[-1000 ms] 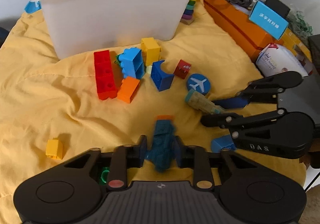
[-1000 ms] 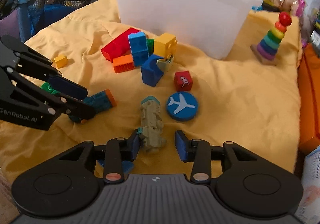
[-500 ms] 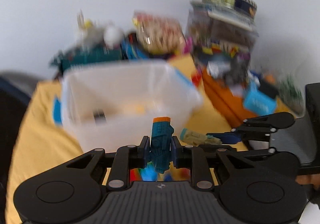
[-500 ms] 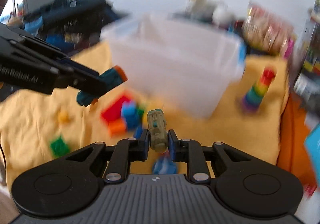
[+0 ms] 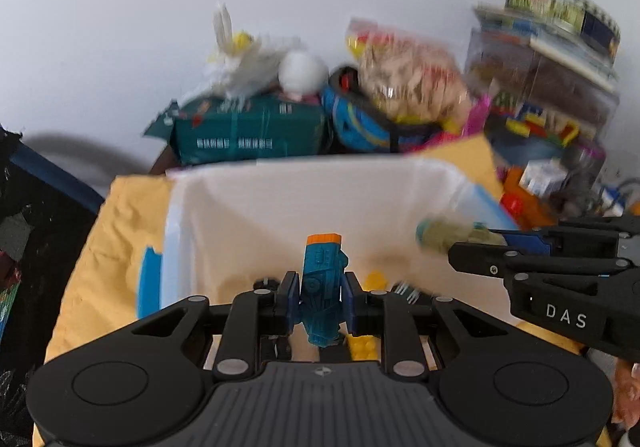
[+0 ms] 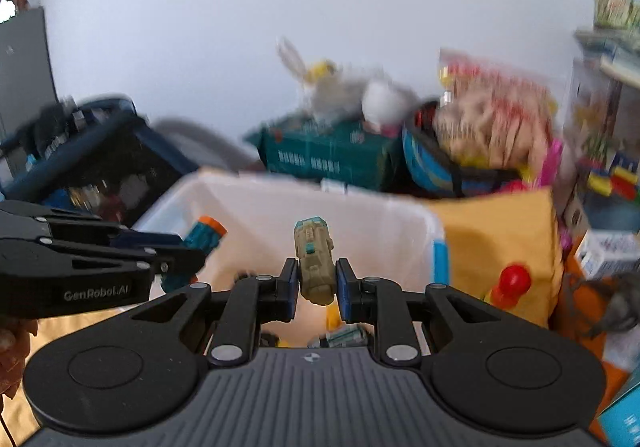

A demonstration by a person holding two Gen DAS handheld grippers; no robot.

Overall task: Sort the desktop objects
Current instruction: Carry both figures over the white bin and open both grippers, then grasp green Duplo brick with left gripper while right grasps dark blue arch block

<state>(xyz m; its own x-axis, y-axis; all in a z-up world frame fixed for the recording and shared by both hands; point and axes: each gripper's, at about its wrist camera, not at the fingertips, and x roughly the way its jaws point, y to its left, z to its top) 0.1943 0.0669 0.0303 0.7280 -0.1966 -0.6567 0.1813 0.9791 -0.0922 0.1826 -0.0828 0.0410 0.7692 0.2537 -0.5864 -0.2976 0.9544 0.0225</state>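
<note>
My left gripper (image 5: 320,301) is shut on a teal toy with an orange tip (image 5: 322,279) and holds it above the open white plastic bin (image 5: 280,199). My right gripper (image 6: 317,285) is shut on a tan toy with teal trim (image 6: 314,261), also over the white bin (image 6: 360,215). The right gripper with the tan toy (image 5: 452,235) shows at the right of the left wrist view. The left gripper with the teal toy (image 6: 204,237) shows at the left of the right wrist view. A few small pieces, one yellow (image 5: 376,281), lie on the bin's floor.
The bin stands on a yellow cloth (image 5: 108,231). Behind it are a green box (image 5: 248,131), a white plush toy (image 5: 256,63), a snack bag (image 5: 408,79) and stacked boxes (image 5: 540,87). A ring stacker's red top (image 6: 514,279) shows at right. A dark crate (image 6: 88,163) is at left.
Both grippers lifted their toys off the cloth and carried them up and forward over the bin. A second ago the right gripper was still open around the tan toy.
</note>
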